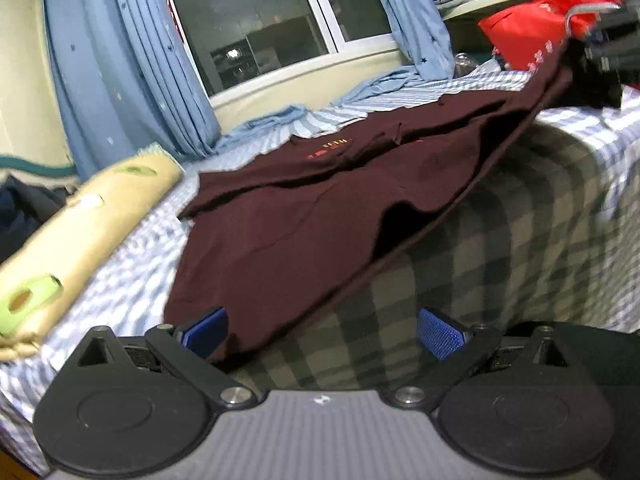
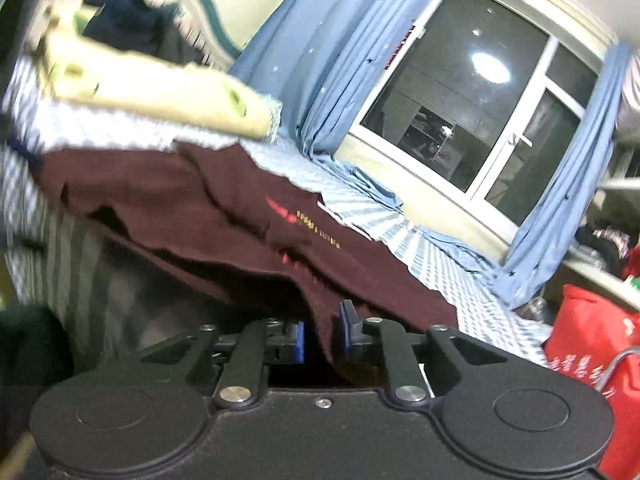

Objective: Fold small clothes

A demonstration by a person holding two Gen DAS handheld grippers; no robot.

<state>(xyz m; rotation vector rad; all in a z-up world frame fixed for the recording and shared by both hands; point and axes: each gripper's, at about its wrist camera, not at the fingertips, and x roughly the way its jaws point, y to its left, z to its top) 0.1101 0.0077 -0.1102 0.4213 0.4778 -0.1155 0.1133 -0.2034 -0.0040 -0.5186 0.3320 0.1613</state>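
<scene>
A dark maroon shirt (image 1: 304,216) with small red and yellow print lies on the bed; one edge is lifted and stretched toward the upper right. My left gripper (image 1: 322,334) is open, its blue pads (image 1: 438,336) spread wide at the shirt's near corner, the left pad touching the cloth. My right gripper (image 2: 322,334) is shut on the maroon shirt (image 2: 240,216), whose edge runs between the blue pads (image 2: 347,330). In the left wrist view the right gripper (image 1: 600,52) shows blurred at the far right, holding the shirt's raised end.
The bed has a blue-white checked sheet (image 1: 132,280) and a dark green checked blanket (image 1: 500,240). A cream pillow (image 1: 80,224) lies at the left. Blue curtains (image 1: 120,64) and a window stand behind. A red bag (image 2: 592,344) sits at the bed's end.
</scene>
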